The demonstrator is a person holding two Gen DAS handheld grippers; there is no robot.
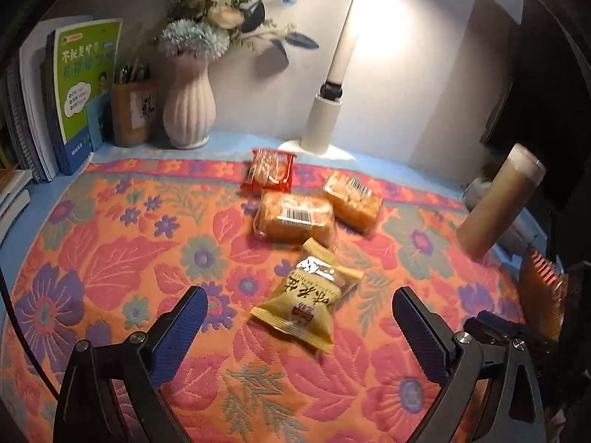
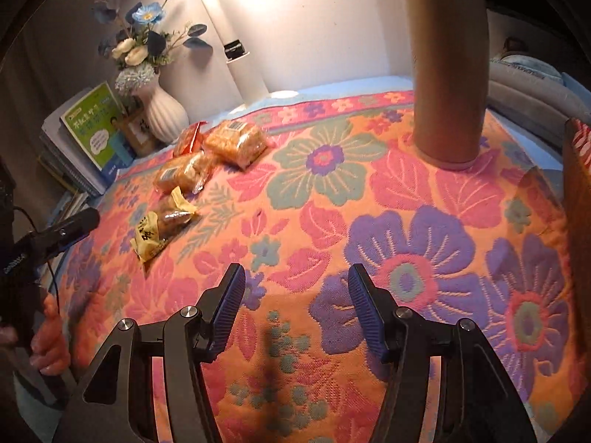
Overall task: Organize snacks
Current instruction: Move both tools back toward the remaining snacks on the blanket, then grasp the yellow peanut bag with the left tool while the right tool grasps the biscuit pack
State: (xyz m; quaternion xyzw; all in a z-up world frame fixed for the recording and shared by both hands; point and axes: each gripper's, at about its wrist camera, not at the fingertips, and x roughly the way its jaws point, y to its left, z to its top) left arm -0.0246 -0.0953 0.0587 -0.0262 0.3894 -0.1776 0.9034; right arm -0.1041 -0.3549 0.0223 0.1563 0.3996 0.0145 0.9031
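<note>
Four wrapped snacks are found grouped on the flowered cloth [image 1: 110,243]. The yellow packet [image 1: 308,297] lies nearest, just ahead of the left gripper [image 1: 299,310], whose jaws are spread wide with nothing between the pads. Beyond it two clear-wrapped cakes [image 1: 295,217] [image 1: 351,199] lie side by side, the nearer one touching the yellow packet's top edge. A red packet [image 1: 271,171] is set behind them, near the lamp base [image 1: 321,125].

The right gripper [image 2: 295,295] is held over bare cloth, well apart from the snacks, its jaws partly spread and empty. A tall brown cylinder [image 2: 448,74] stands upright ahead of it and to the right. An orange container with a red-striped edge [image 2: 580,184] is seen at the far right; its contents cannot be told.

Along the rear wall a white ribbed vase [image 1: 188,107] with flowers, a pen holder [image 1: 133,114] and upright books [image 1: 85,92] are recorded. The path from the left gripper to the yellow packet is unobstructed
</note>
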